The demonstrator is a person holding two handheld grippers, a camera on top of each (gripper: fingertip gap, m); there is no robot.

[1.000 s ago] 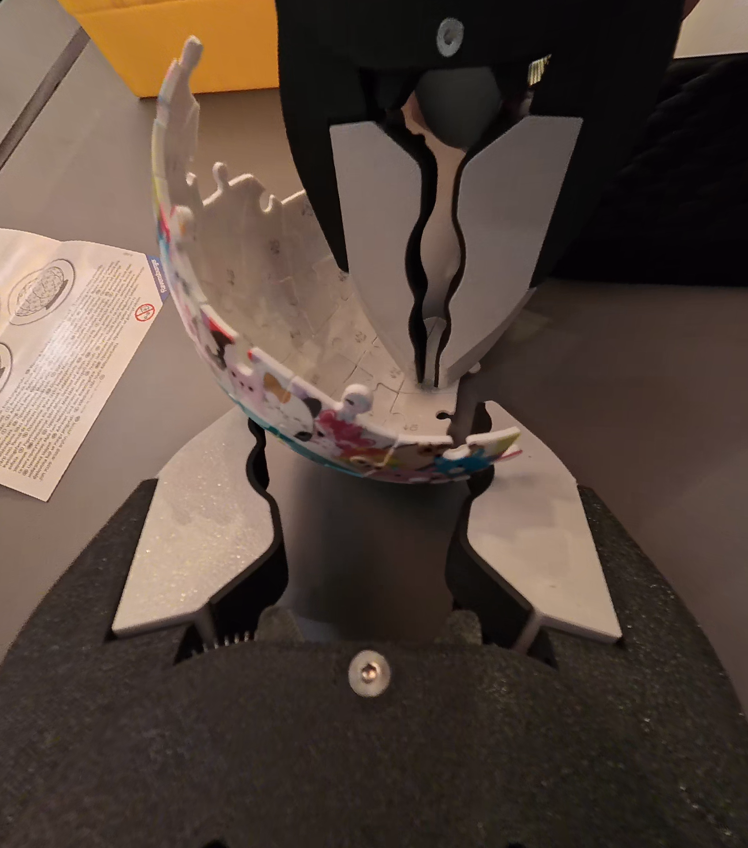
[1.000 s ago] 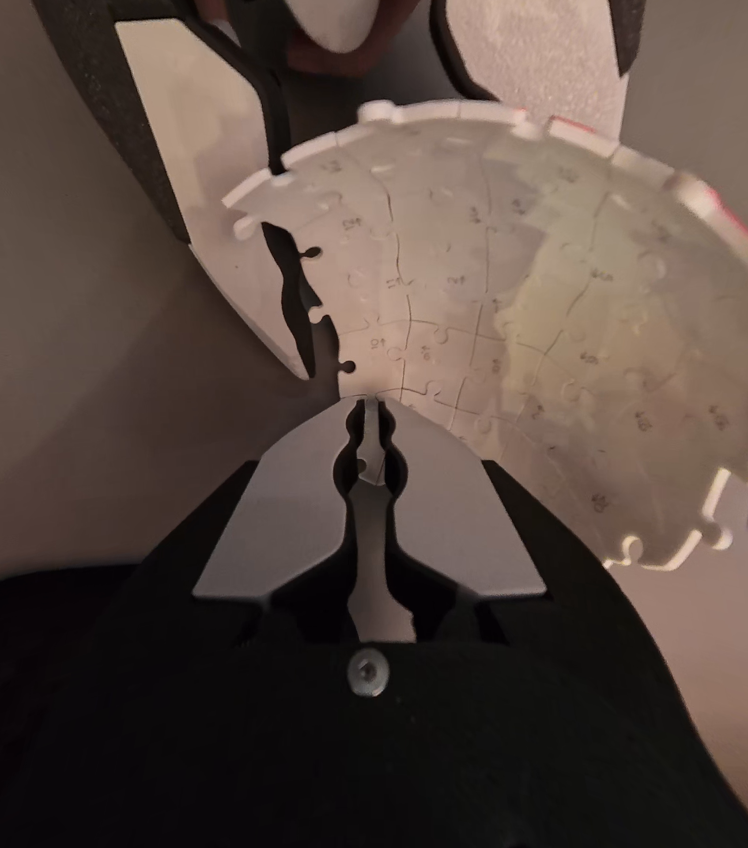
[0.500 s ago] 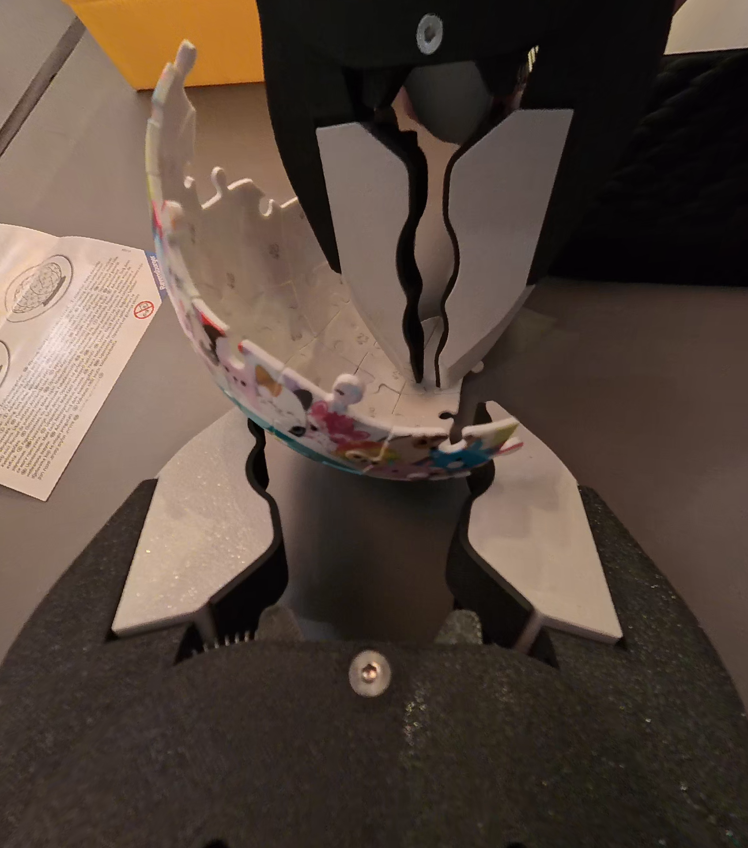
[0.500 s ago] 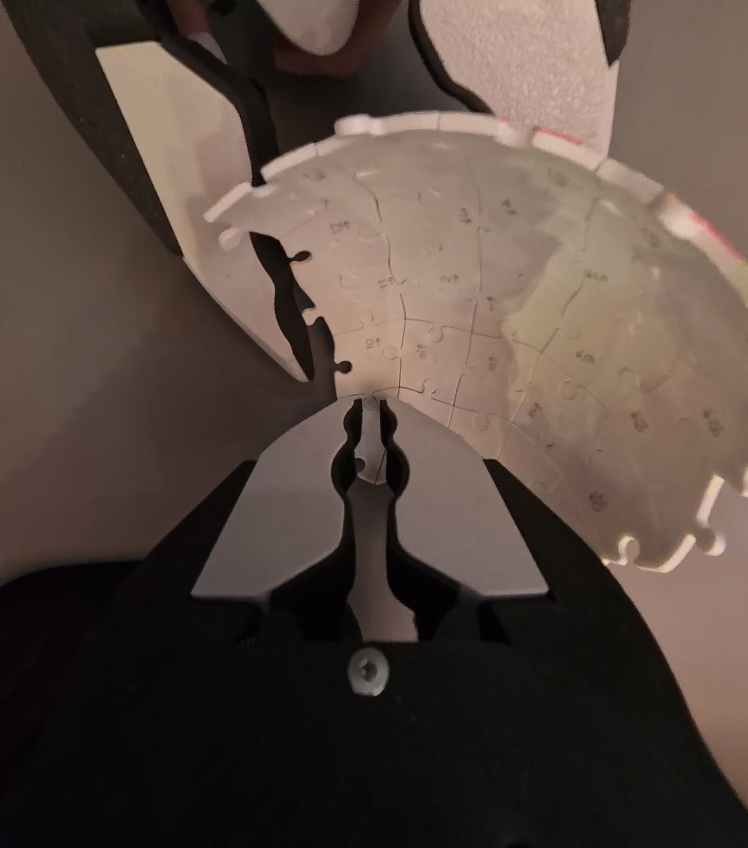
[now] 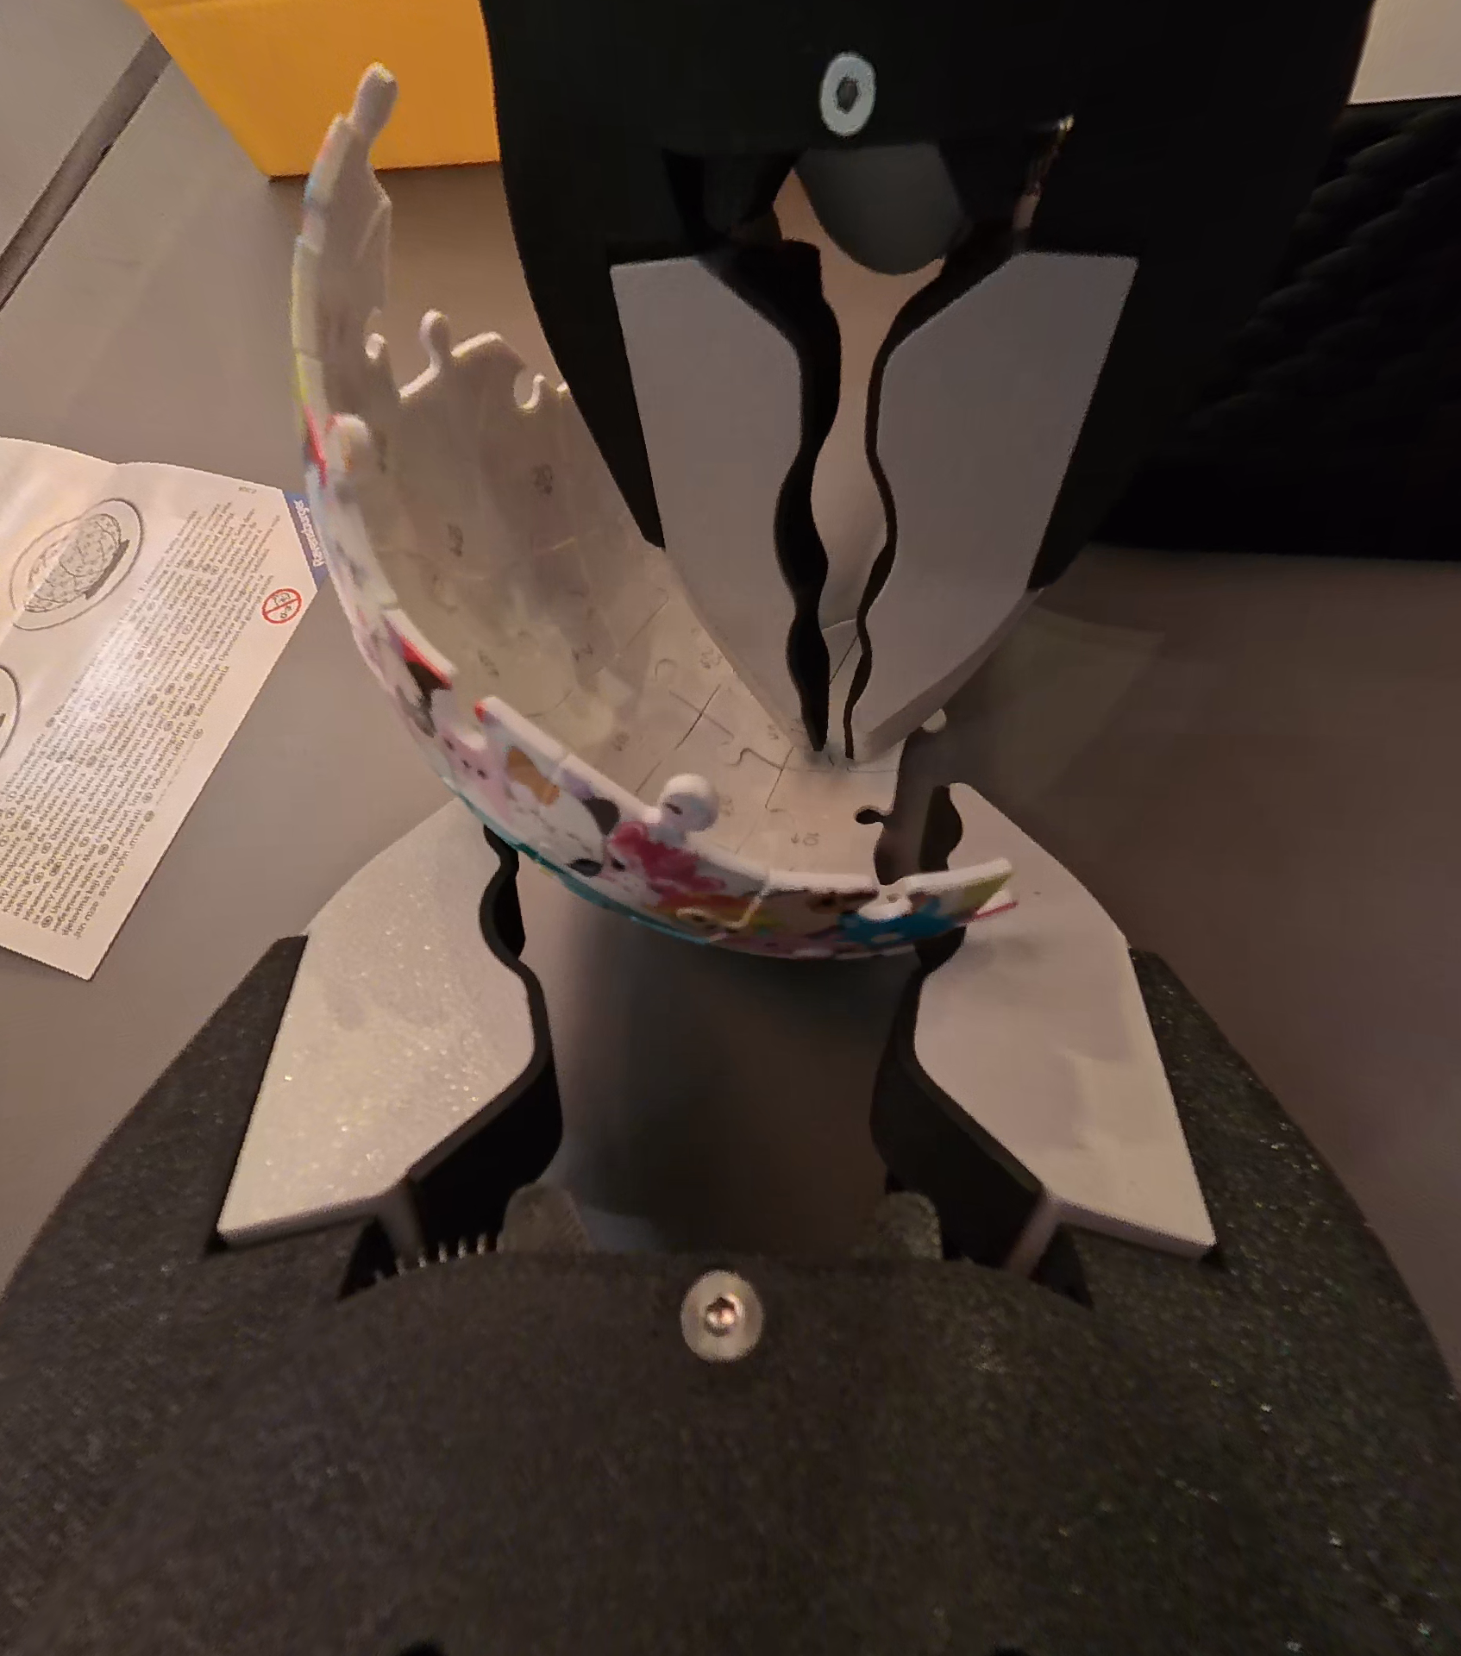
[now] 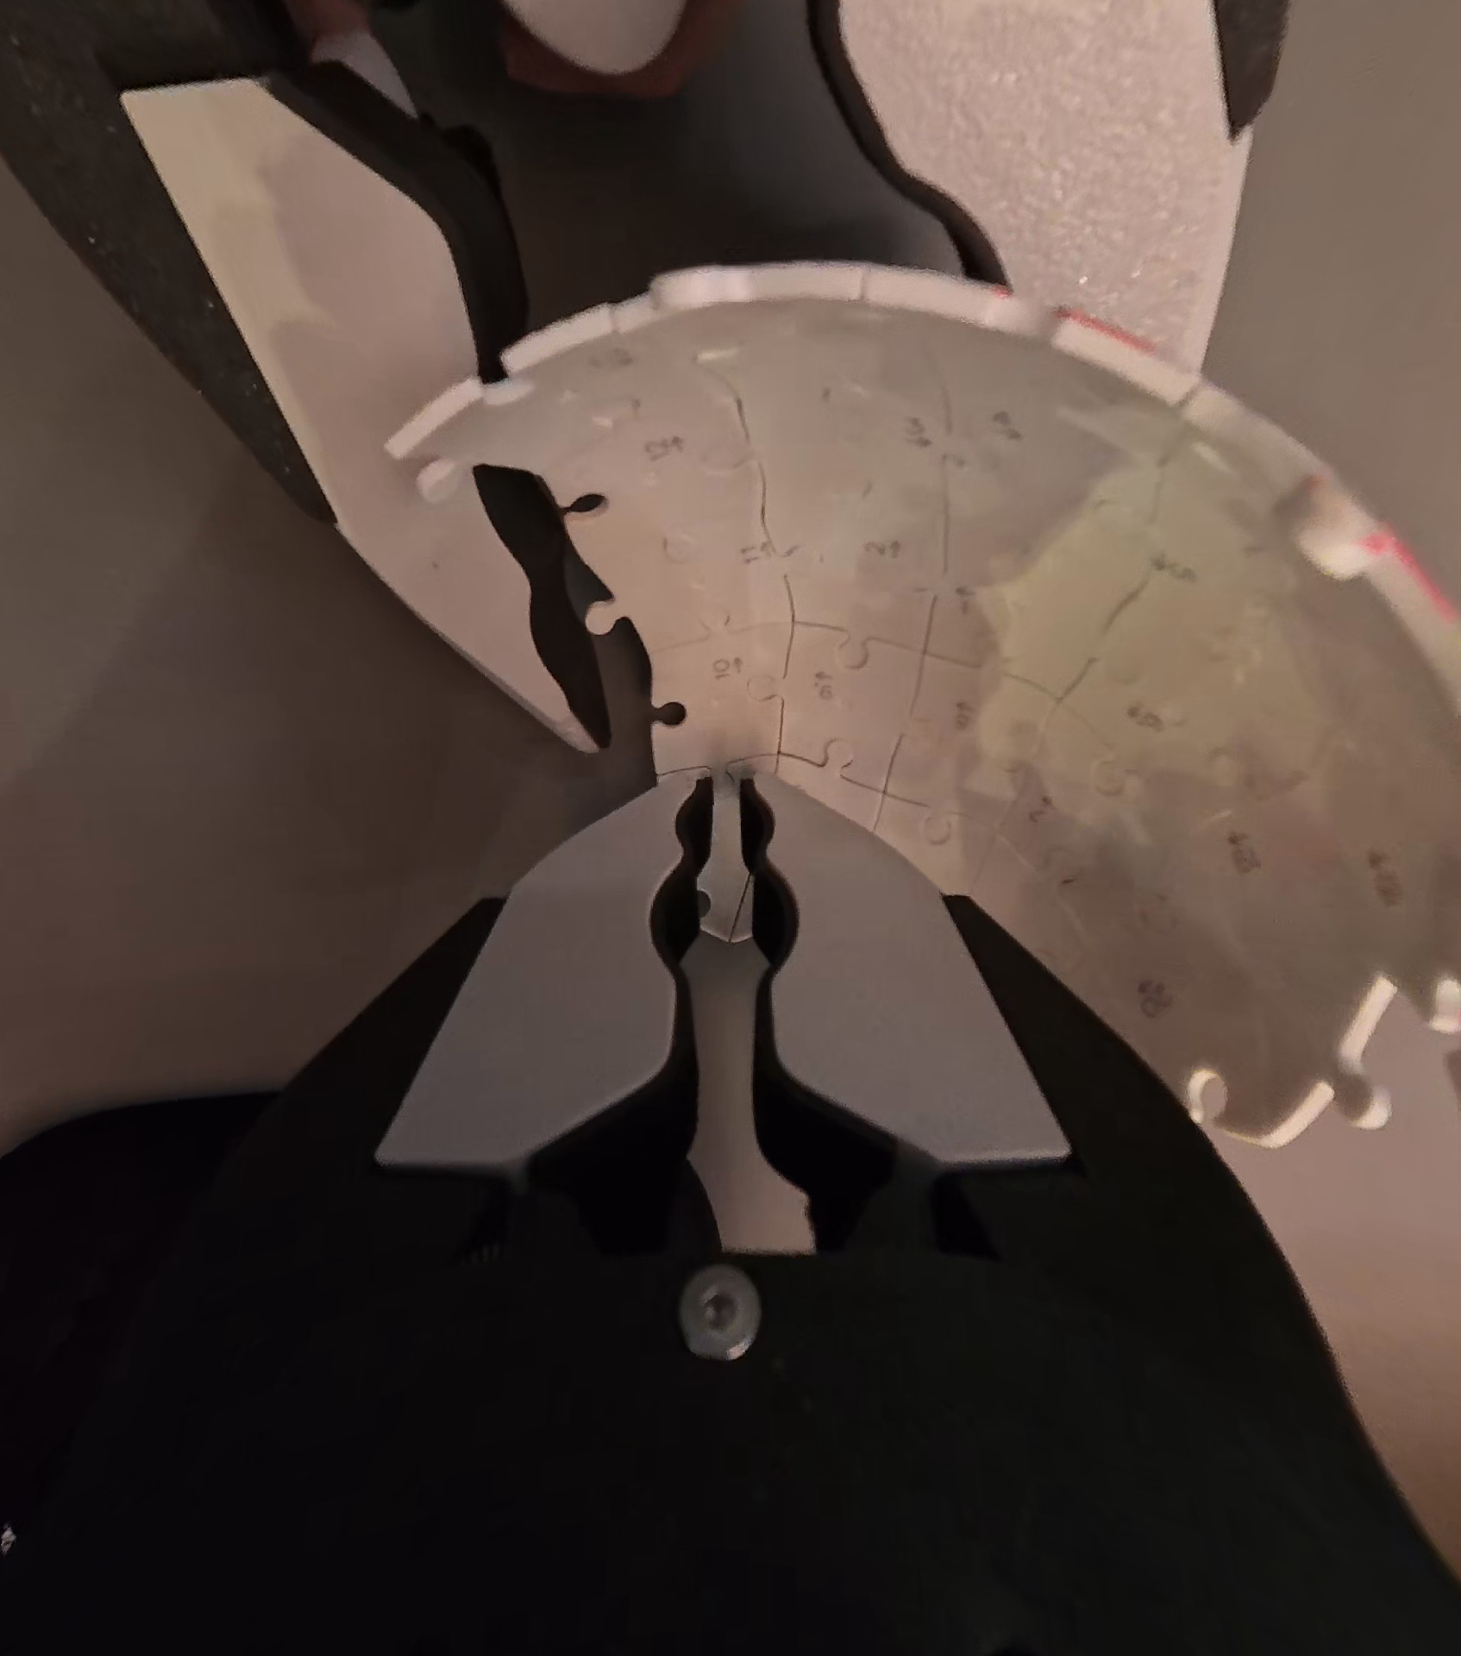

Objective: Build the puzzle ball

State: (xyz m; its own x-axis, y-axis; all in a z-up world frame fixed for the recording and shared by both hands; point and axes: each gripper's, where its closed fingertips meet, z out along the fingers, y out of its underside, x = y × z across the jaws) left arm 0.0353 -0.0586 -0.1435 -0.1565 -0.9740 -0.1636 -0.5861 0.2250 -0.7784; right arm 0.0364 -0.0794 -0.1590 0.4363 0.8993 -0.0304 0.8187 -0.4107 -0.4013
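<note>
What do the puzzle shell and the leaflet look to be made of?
Puzzle shell: probably rigid plastic, since the thin curved pieces keep a bowl shape; semi-gloss white inside, colour-printed outside. Leaflet: thin printed paper, lying flat with fold creases.

Left gripper point(image 5: 718, 860) showing speckled black foam body, flat grey wavy-edged fingers point(image 5: 391, 1066), silver hex screw point(image 5: 720, 1324), right gripper point(image 6: 720, 784) showing matching black body, grey fingers point(image 6: 897, 1013)
</note>
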